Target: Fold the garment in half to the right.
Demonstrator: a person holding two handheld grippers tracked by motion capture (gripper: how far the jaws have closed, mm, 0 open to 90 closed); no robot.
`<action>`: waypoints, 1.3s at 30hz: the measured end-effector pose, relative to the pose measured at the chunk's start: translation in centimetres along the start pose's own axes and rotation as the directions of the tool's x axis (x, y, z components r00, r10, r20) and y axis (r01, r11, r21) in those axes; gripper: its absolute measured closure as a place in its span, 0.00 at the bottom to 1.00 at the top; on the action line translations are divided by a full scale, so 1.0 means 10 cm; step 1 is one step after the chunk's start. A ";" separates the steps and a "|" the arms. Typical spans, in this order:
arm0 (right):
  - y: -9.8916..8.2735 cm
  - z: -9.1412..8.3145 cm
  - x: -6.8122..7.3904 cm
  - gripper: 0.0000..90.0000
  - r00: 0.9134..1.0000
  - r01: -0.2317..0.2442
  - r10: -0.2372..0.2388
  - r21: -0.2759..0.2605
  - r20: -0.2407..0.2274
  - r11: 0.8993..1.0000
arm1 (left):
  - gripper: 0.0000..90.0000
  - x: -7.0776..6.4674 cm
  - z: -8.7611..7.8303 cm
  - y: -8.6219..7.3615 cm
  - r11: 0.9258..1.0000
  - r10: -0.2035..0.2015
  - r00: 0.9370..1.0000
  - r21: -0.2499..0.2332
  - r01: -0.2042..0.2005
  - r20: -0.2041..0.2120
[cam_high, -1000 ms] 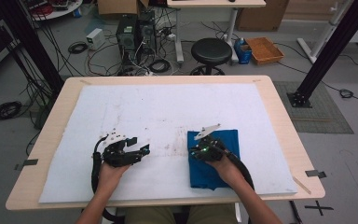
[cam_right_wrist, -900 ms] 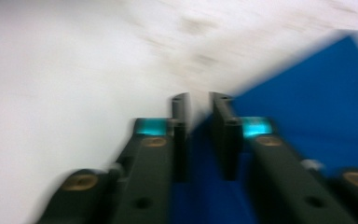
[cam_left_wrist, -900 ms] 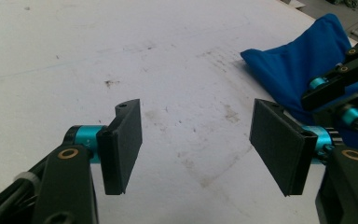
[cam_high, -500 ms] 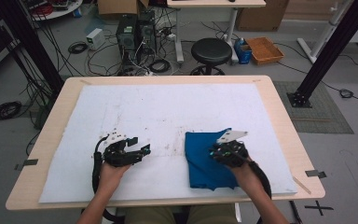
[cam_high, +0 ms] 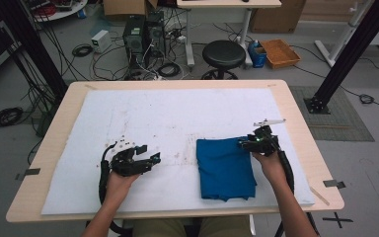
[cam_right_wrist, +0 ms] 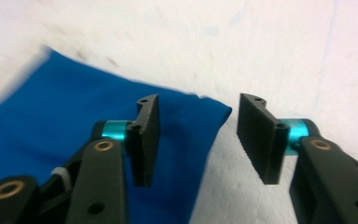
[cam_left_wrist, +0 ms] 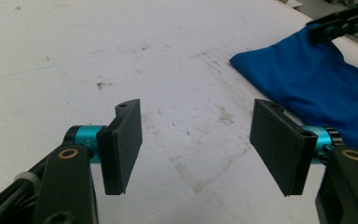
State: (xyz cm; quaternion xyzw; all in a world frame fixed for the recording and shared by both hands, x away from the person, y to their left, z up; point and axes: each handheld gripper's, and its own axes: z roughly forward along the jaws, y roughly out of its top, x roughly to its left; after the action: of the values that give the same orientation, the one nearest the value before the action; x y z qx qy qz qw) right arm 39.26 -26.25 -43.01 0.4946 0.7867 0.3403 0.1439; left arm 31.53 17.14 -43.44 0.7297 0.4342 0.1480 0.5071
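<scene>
A folded blue cloth point(cam_high: 225, 168) lies flat on the white sheet point(cam_high: 177, 113), right of centre. My right gripper point(cam_high: 244, 143) sits at the cloth's far right corner. In the right gripper view its jaws point(cam_right_wrist: 199, 119) have just been opening and stand apart, with the blue cloth point(cam_right_wrist: 51, 112) corner below the gap and nothing pinched. My left gripper point(cam_high: 152, 159) rests on the sheet to the left of the cloth, its jaws point(cam_left_wrist: 196, 140) open over bare sheet. In that view the blue cloth point(cam_left_wrist: 317, 79) lies to the upper right, with the right gripper point(cam_left_wrist: 345, 21) beyond it.
The wooden table point(cam_high: 296, 123) shows as a rim around the white sheet. Faint stains mark the sheet point(cam_left_wrist: 182, 107) between the grippers. A stool point(cam_high: 223, 53), computer towers point(cam_high: 143, 34) and cables stand on the floor beyond the far edge.
My right gripper has moved rightwards from over the cloth's middle to its far right corner, and its jaws have parted. The left hand has stayed put.
</scene>
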 end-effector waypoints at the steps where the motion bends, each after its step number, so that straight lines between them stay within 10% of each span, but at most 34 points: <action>1: 0.01 0.06 0.00 0.84 1.000 0.024 -0.024 0.020 -0.001 1.000 | 0.38 0.00 0.00 0.00 1.000 -0.003 1.000 -0.001 0.003 -0.002; 4: 0.04 0.11 0.03 0.94 0.989 0.102 -0.102 0.000 0.109 0.995 | 0.38 0.00 0.01 0.00 1.000 -0.004 1.000 0.003 0.004 -0.003; 7: 0.03 0.10 0.01 0.60 0.989 0.073 -0.069 -0.027 0.134 0.997 | 0.38 0.00 0.00 0.00 1.000 0.000 1.000 0.001 0.000 -0.001; 9: 0.00 -0.01 0.02 0.51 0.993 0.034 -0.026 -0.073 0.114 0.997 | 0.38 0.02 -0.01 0.00 1.000 -0.004 1.000 0.000 0.004 -0.006; 13: -0.09 -0.32 0.34 0.55 0.994 0.108 -0.111 -0.164 -0.012 0.981 | 0.38 0.02 -0.01 0.00 1.000 -0.006 1.000 0.000 0.006 -0.010; 15: -0.19 -0.38 0.63 0.67 0.965 0.196 -0.216 -0.137 -0.150 0.971 | 0.38 0.02 -0.01 0.00 1.000 -0.002 1.000 0.004 0.002 -0.008; 18: -0.36 -0.35 1.08 0.78 0.894 0.314 -0.321 -0.073 -0.313 0.947 | 0.38 0.01 0.00 -0.01 1.000 -0.002 1.000 0.005 0.002 -0.007; 21: -0.48 -0.28 1.33 0.87 0.843 0.385 -0.363 -0.026 -0.396 0.922 | 0.38 0.00 -0.01 -0.01 1.000 0.001 1.000 0.004 -0.001 -0.003; 23: -0.56 -0.23 1.41 0.89 0.820 0.418 -0.375 0.006 -0.432 0.908 | 0.38 0.01 -0.01 -0.01 1.000 0.000 1.000 0.004 0.000 -0.004; 27: -0.61 -0.27 1.38 0.86 0.798 0.408 -0.358 -0.002 -0.485 0.913 | 0.38 0.02 0.00 -0.01 1.000 -0.004 1.000 0.002 0.004 -0.008; 28: -0.61 -0.29 1.36 0.78 0.797 0.401 -0.356 -0.013 -0.488 0.916 | 0.38 0.02 0.00 0.00 1.000 -0.003 1.000 0.003 0.003 -0.008; 30: -0.59 -0.36 1.23 0.63 0.832 0.337 -0.321 -0.045 -0.452 0.940 | 0.38 0.02 -0.01 0.00 1.000 -0.007 1.000 -0.001 0.007 -0.009; 31: -0.55 -0.48 0.99 0.61 0.887 0.233 -0.257 -0.110 -0.384 0.966 | 0.38 0.03 -0.01 0.00 1.000 -0.006 1.000 -0.001 0.006 -0.007; 32: -0.55 -0.48 0.99 0.61 0.887 0.233 -0.257 -0.110 -0.384 0.966 | 0.38 0.03 -0.02 0.00 1.000 -0.004 1.000 -0.002 0.004 -0.008; 33: -0.54 -0.62 0.71 0.69 0.941 0.156 -0.192 -0.148 -0.279 0.977 | 0.38 0.04 -0.02 0.01 1.000 -0.010 1.000 -0.006 0.010 -0.009; 37: -0.72 -0.71 0.37 0.84 0.969 0.174 -0.181 -0.053 -0.170 0.983 | 0.38 0.05 -0.02 0.01 1.000 -0.009 1.000 -0.009 0.009 -0.010; 39: -0.86 -0.69 0.34 0.85 0.965 0.194 -0.189 0.010 -0.182 0.981 | 0.38 0.06 -0.01 0.01 1.000 -0.008 1.000 -0.014 0.008 -0.009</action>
State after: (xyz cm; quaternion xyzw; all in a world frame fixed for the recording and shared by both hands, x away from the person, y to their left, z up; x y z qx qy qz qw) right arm 27.95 -28.41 -43.39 0.3857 0.8451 0.3572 0.0974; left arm 31.83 17.71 -43.44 0.7238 0.4385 0.1523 0.5106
